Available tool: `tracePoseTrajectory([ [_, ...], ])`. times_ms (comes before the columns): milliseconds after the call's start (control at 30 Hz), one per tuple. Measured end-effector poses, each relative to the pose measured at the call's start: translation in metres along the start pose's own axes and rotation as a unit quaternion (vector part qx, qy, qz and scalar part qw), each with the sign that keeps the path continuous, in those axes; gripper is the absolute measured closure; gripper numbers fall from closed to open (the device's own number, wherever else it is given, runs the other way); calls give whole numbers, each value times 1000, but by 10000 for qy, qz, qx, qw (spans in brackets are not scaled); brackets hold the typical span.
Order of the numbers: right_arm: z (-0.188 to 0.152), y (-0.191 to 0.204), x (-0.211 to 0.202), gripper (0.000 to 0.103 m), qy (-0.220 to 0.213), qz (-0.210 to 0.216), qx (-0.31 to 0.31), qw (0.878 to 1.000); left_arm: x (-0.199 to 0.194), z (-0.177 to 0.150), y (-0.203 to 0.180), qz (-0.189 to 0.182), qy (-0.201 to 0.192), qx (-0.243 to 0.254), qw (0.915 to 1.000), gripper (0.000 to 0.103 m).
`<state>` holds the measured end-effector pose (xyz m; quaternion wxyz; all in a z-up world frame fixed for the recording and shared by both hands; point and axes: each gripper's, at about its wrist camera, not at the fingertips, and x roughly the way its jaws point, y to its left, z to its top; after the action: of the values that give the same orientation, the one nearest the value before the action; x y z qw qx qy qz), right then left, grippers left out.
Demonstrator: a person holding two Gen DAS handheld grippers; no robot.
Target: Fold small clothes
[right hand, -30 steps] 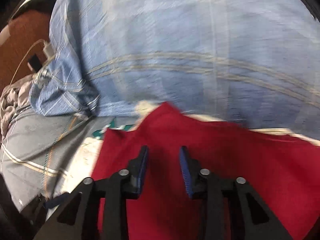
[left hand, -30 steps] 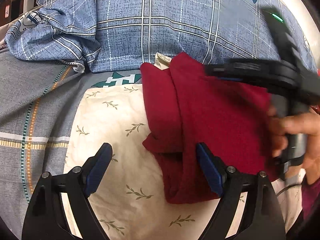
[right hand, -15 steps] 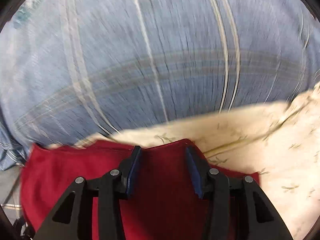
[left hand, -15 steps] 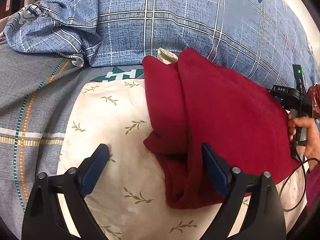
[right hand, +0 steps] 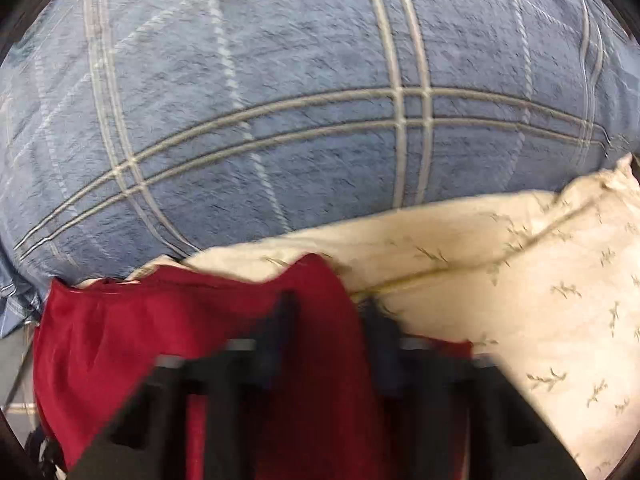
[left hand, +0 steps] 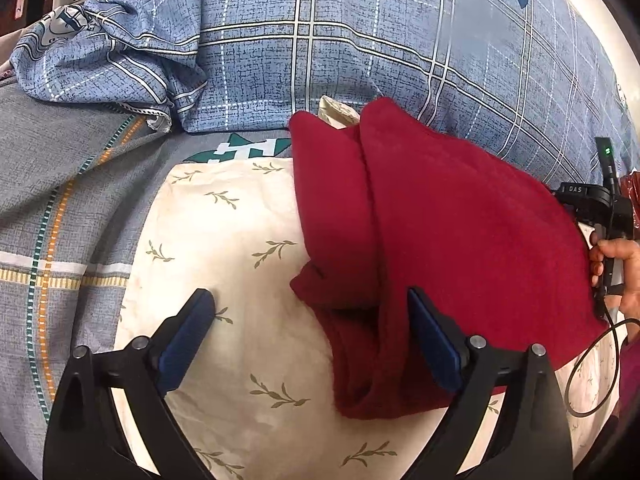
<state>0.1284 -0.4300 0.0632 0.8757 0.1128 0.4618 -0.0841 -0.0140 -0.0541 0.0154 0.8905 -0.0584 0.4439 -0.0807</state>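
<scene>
Red garment (left hand: 460, 240) on leaf-print pillow (left hand: 240, 240), blue plaid bedding (left hand: 360, 40), left jaws released, right jaws blurred, unclear.

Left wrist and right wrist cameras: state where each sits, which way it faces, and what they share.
Left wrist: on the left gripper, jaws wide open, facing the red garment on the leaf-print pillow; the right hand shows at the edge.
Right wrist: on the blurred right gripper, facing the blue plaid bedding.
Shared: garment, pillow, bedding.
</scene>
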Motion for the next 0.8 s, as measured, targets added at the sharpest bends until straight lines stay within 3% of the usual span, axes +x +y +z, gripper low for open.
tracePoseTrajectory([
  [33, -1, 7, -3, 95, -140, -127, -65, 9998, 0, 0, 0, 7, 6, -15, 10000, 4],
  [100, 1, 10, -4, 95, -363, -456, -129, 9982, 2, 1, 2, 0, 32, -68, 10000, 2],
  [167, 0, 10, 9, 94, -92, -526, -88, 9985, 3, 1, 3, -21, 52, -106, 9999, 2],
  [233, 0, 18, 3, 86, -177, -615, -172, 9978, 1, 0, 3, -15, 45, -115, 9999, 2],
  [267, 0, 21, -5, 77, -282, -638, -150, 9974, 1, 0, 3, -12, 47, -118, 9999, 2],
  [300, -1, 24, -20, 61, -419, -648, -48, 9970, 0, 0, 3, -12, 50, -118, 9999, 2],
  [400, -9, 47, -52, 53, -583, -187, -54, 9981, -4, -1, 4, 20, -11, -123, 9999, 2],
  [533, -25, 118, -69, 53, -332, 728, -951, 9922, -9, -1, 3, 149, -121, -16, 9998, 2],
  [600, -35, 166, -63, 56, -82, 1211, -1368, 9831, -10, -1, 4, 153, -119, -4, 9998, 2],
  [667, -42, 187, -51, 58, 119, 1418, -1534, 9779, -10, -1, 6, 117, -108, -44, 9999, 2],
  [800, -59, 270, -3, 58, 494, 1447, -1985, 9681, -7, 1, 7, 68, -23, -52, 10000, 2],
])
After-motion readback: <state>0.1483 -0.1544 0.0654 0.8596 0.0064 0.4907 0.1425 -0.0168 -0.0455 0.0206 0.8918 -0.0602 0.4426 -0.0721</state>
